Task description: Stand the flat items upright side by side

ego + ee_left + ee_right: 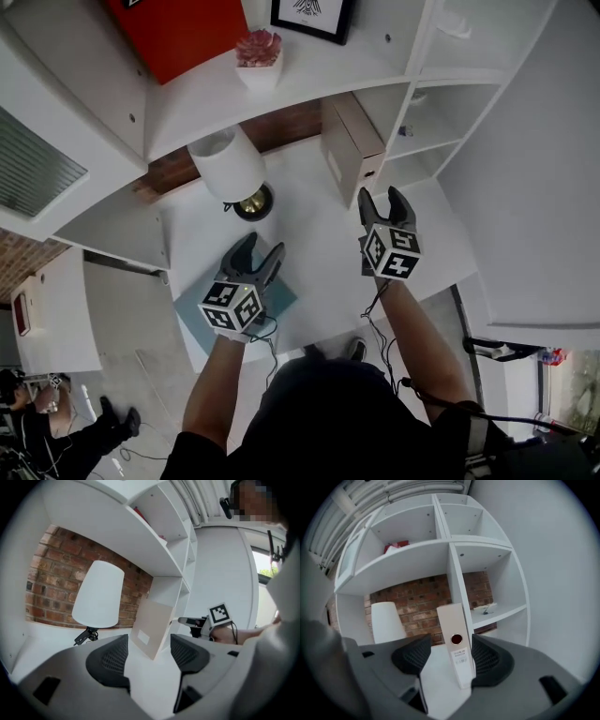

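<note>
Left tool (262,246) and right tool (382,195) gaping, empty, binder (352,150) upright just ahead

White shelves (417,559) stand against a red brick wall (51,588)

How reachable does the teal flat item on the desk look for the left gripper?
Probably yes: the left gripper hangs right over the teal flat item, jaws apart and empty, with nothing lying on the item or between the two.
</note>
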Demonstrator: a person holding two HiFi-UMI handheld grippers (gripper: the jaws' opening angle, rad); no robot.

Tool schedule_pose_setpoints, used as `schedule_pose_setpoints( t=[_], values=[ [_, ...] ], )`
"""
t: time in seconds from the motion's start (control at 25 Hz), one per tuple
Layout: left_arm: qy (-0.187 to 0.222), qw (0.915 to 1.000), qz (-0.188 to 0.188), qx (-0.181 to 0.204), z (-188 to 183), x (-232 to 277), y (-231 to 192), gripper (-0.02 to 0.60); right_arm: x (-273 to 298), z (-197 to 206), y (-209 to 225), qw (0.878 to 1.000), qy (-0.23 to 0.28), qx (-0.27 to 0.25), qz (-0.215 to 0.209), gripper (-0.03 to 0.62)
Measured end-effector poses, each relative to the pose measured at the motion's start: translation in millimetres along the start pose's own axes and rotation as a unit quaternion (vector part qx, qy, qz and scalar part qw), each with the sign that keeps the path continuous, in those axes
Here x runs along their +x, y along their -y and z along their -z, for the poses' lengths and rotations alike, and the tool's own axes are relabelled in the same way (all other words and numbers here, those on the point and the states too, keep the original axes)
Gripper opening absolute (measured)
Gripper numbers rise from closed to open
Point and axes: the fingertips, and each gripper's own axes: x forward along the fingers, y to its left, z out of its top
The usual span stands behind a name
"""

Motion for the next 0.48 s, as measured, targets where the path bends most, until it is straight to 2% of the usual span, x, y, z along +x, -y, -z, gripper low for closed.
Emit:
schedule_pose_setpoints(
  t=[0.16,0.24,0.32,0.48],
  values=[
    [0.030,0.9989,-0.035,-0.004,-21,-9,20,0.264,-42,-10,-1,0.999,-0.001,0.006,-0.039,0.202],
    [0.048,0.9969,-0.062,-0.013,-30,-17,27,0.253,-58,-20,-4,0.998,0.006,-0.002,-0.061,0.187],
    [0.064,0.9945,-0.082,-0.011,-36,-27,38,0.239,-75,-30,-10,0.996,0.025,-0.034,-0.081,0.184],
    [0.074,0.9911,-0.109,0.019,-33,-52,64,0.200,-104,-38,-24,0.985,0.065,-0.102,-0.121,0.181]
  ],
)
